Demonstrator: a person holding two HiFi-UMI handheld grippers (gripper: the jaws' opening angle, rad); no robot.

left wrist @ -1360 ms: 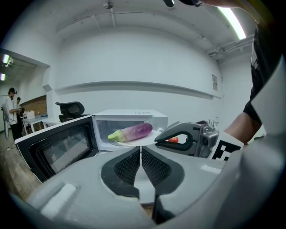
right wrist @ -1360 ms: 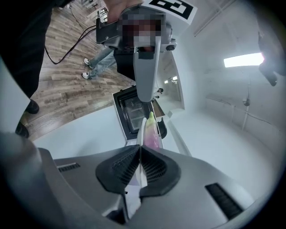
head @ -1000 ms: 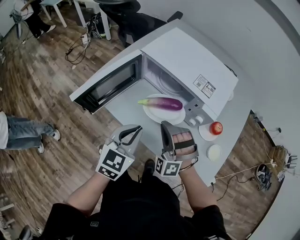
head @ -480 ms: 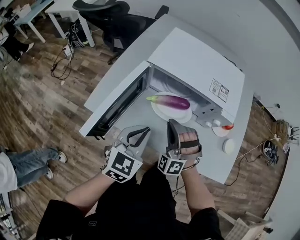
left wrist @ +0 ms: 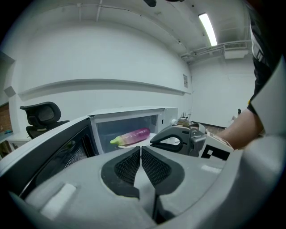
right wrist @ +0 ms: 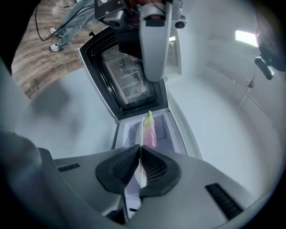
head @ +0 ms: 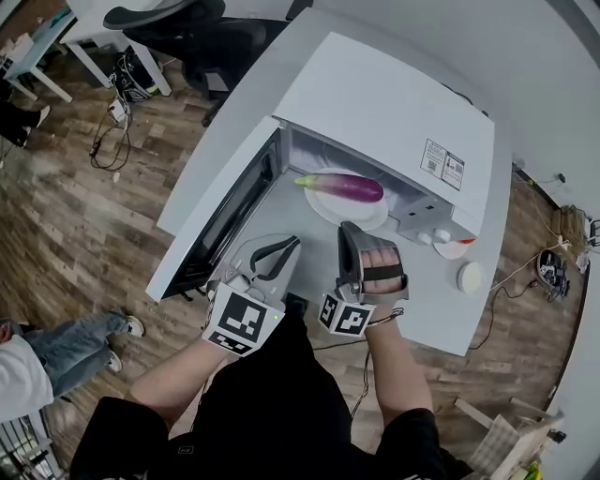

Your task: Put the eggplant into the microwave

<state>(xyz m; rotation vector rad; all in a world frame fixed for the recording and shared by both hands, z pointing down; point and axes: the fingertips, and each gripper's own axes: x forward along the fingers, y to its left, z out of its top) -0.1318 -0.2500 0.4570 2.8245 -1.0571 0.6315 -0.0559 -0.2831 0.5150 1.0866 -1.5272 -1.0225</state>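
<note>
A purple eggplant (head: 343, 187) with a green stem lies on a white plate (head: 349, 217) on the table, right at the mouth of the white microwave (head: 384, 103). The microwave door (head: 217, 217) hangs wide open to the left. My left gripper (head: 284, 246) hovers over the table beside the door, jaws shut and empty. My right gripper (head: 349, 231) is just short of the plate, also shut with nothing in it. The left gripper view has the eggplant (left wrist: 130, 135) ahead of the left gripper (left wrist: 141, 151). In the right gripper view the eggplant (right wrist: 149, 129) lies straight beyond the right gripper (right wrist: 140, 151).
A red apple on a small plate (head: 457, 246) peeks out beside the microwave's knobs, and a round white lid (head: 469, 277) lies near the table's right edge. A black office chair (head: 178, 23) and cables are on the wooden floor at the far left. A person's legs (head: 47, 342) stand lower left.
The view has swung round the table, and both grippers have shifted with it, staying side by side just short of the plate. Eggplant and plate stay put. Both jaws remain shut.
</note>
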